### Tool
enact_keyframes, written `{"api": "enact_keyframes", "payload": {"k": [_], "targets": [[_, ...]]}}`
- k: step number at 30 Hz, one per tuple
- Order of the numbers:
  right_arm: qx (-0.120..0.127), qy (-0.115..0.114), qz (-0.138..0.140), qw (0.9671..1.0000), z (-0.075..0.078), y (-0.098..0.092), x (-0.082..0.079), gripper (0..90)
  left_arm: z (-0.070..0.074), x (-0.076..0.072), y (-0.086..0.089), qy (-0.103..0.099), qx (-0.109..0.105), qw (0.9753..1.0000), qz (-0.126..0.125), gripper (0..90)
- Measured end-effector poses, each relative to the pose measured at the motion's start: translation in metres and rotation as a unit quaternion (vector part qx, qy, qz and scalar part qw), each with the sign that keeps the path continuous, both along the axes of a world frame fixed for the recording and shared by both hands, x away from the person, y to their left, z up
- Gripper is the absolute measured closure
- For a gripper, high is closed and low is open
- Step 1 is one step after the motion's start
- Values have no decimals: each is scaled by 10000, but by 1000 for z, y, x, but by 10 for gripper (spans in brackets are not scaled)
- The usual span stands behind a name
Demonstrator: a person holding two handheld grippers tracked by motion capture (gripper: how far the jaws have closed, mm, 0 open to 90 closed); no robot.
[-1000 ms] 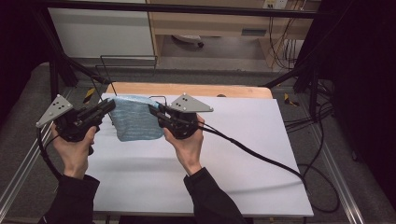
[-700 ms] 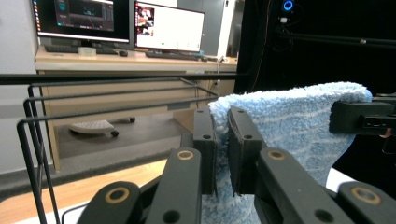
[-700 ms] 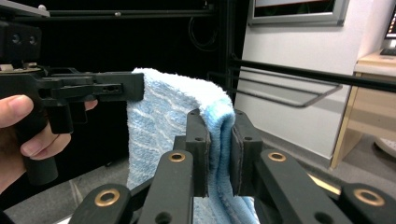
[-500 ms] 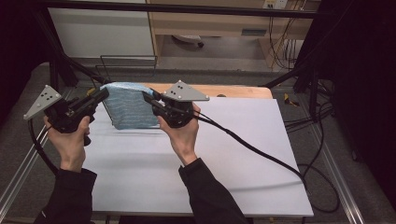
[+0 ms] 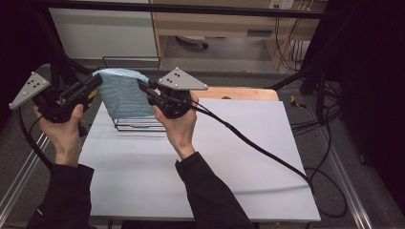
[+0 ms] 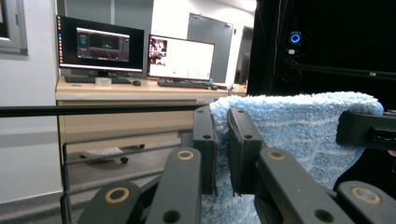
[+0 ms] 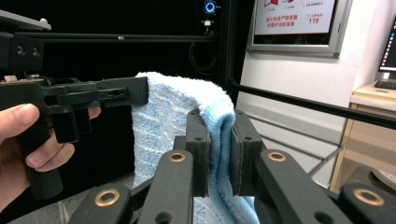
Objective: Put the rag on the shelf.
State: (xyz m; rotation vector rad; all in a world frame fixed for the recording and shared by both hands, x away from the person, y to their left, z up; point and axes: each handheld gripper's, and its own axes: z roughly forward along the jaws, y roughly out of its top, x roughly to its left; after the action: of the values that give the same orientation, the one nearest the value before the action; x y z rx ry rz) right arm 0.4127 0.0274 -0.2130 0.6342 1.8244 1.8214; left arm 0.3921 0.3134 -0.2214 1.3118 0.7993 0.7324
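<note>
A light blue towel (image 5: pixel 123 94) hangs in the air above the far left of the white table (image 5: pixel 215 162), held by its two top corners. My left gripper (image 5: pixel 97 81) is shut on the towel's left corner, and in the left gripper view the towel (image 6: pixel 299 126) is pinched between the two black jaws of that gripper (image 6: pixel 222 140). On the other top corner my right gripper (image 5: pixel 142 87) is shut, the folded towel (image 7: pixel 184 121) squeezed between the jaws of that gripper (image 7: pixel 219 140). The towel's lower edge hangs just above a black wire rack (image 5: pixel 138 125).
The black wire rack stands at the table's far left. A cable (image 5: pixel 258 148) trails from the right gripper across the table to the right. A wooden board (image 5: pixel 239 93) lies along the far edge. Black frame bars (image 5: pixel 191 8) run overhead.
Both grippers have risen and moved away from the person with the towel, which has gone from lying low near the table to hanging upright and stretched between them.
</note>
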Motion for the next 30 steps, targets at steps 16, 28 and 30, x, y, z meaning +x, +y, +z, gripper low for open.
{"api": "enact_keyframes", "payload": {"k": [16, 28, 30], "targets": [[18, -293, -83, 9995, 32, 16, 17, 810, 23, 17, 11, -200, -266, 9994, 103, 824], [27, -399, -66, 9992, 46, 27, 33, 810, 36, 30, 19, -280, -363, 9987, 232, 824], [20, -414, -61, 9991, 49, 29, 35, 810, 38, 32, 21, -298, -400, 9984, 250, 824]]}}
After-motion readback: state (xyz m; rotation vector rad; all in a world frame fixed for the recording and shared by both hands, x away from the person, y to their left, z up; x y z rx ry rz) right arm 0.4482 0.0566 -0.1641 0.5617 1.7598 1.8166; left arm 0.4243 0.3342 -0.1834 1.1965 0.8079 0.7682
